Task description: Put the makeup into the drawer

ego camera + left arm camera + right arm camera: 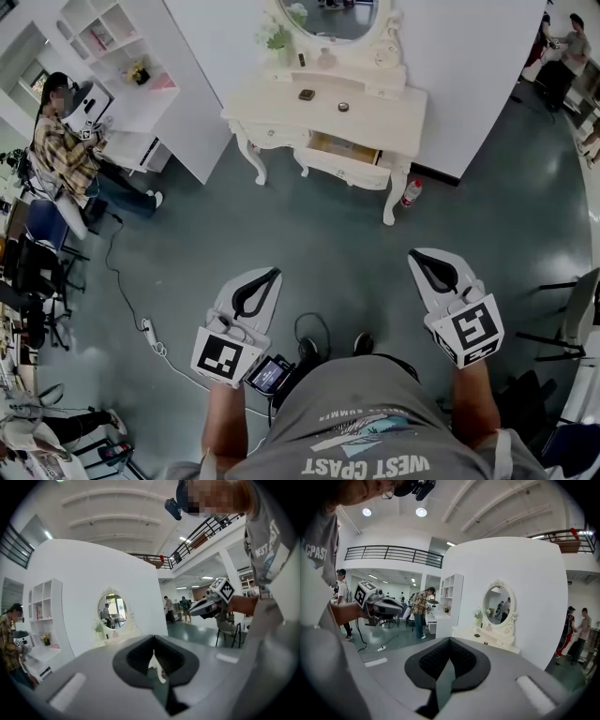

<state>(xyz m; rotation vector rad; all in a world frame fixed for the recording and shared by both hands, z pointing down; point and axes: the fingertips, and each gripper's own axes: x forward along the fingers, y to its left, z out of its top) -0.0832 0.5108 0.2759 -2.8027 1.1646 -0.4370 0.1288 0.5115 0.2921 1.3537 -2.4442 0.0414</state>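
Standing well back from the furniture, the person holds both tools out level ahead, forearms roughly parallel, each tipped slightly downward. In the head view the left gripper (262,286) sits at 7 o'clock and the right gripper (429,266) at 4 o'clock, well apart from each other, both aimed toward 12. Each gripper's own view settles the grip: the left gripper (153,660) has its dark pads closed together with nothing between them, and the right gripper (449,660) is likewise closed and empty.

Only the head view shows the drawer (345,150), pulled open under the dressing table (272,108) at 12 o'clock. It also shows a bottle (410,193) lying on the floor by the table's leg at 1 o'clock. The makeup (307,95), a dark piece with a small round one beside it, lies on the tabletop behind the drawer. The right gripper view catches the makeup (477,635) below the mirror (497,603). The left gripper view has the tabletop largely hidden behind its own jaws.
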